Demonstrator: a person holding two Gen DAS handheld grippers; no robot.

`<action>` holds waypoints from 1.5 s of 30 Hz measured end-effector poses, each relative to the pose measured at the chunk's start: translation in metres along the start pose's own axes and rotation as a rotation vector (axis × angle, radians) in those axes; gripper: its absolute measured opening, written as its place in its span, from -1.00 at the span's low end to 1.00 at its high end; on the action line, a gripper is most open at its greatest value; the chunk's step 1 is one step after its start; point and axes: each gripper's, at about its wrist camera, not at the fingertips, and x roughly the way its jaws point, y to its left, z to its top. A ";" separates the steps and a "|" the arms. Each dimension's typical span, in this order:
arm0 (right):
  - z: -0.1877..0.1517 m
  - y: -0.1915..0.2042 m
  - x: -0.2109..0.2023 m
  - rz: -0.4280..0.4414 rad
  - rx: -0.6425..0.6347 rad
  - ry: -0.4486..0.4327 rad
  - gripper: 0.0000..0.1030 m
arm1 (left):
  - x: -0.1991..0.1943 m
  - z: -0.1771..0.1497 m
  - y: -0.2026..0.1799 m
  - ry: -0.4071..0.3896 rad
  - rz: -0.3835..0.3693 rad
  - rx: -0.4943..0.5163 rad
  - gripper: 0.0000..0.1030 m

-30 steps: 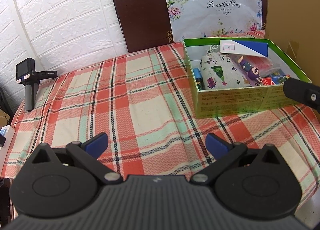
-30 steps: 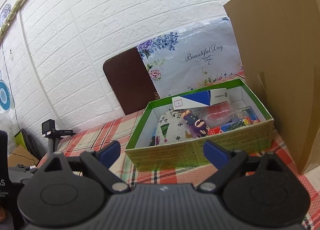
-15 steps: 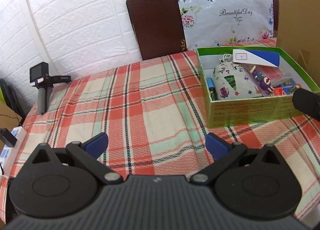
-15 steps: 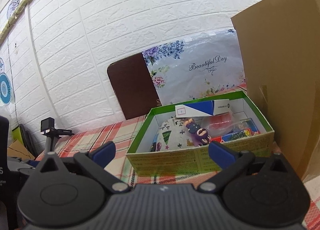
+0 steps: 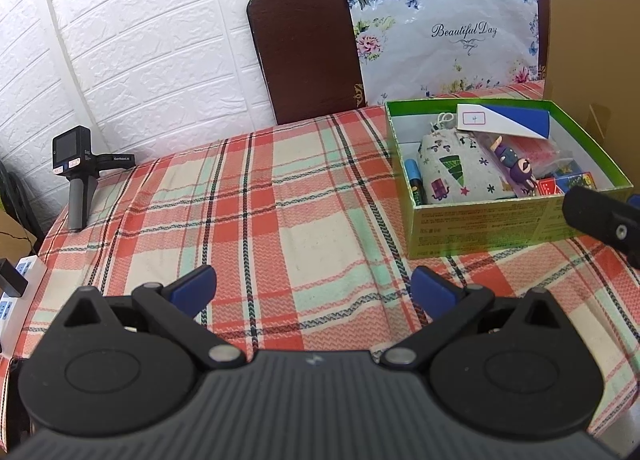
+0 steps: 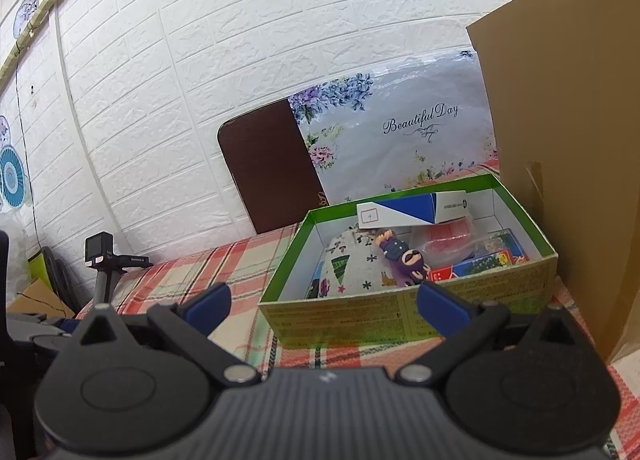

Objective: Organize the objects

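1. The box (image 6: 408, 320) (green rim, open top) is set on the plaid cloth (image 5: 256, 196) near the cloth's right end, just beside a cardboard sheet (image 6: 568, 164); judged a collecting bin for the task.
2. Packed inside: a printed pouch (image 5: 456, 176), a purple doll (image 6: 404, 260) laid across it, a blue-white carton (image 6: 416, 212) propped on the back rim, a blue tube (image 5: 414, 180) wedged along the left wall, and colourful small boxes (image 6: 496, 260) at the right. The carton is probably rested up there because no floor space is left.
3. R gripper (image 6: 324, 304) is held low, facing the box's front wall; its jaws have just been opening, are now spread fully wide, w/ nothing between them. Judged as freed after a drop-off or readied for a reach in.
4. L gripper (image 5: 312, 288) is held over bare cloth, well apart from the box, jaws wide, empty; likely kept clear.
5. Rest of the cloth is bare, so sorting is judged mostly done.
6. Hard to tell: the pinkish bag (image 6: 448, 244) contents; print on the box front; what lies under the pouch.
7. Cut off: in the L view only one black finger of the R gripper shows at the edge. A handheld camera (image 5: 74, 164) is stood at the cloth's far left corner.
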 end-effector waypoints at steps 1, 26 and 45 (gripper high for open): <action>0.000 0.000 0.001 -0.001 0.002 0.003 0.99 | 0.000 0.000 0.000 0.001 -0.003 -0.003 1.00; -0.008 -0.006 0.008 -0.024 0.039 0.033 1.00 | 0.007 -0.003 -0.004 0.036 -0.005 0.011 1.00; -0.012 -0.011 0.016 -0.035 0.056 0.053 0.99 | 0.022 -0.006 -0.008 0.164 -0.069 0.010 1.00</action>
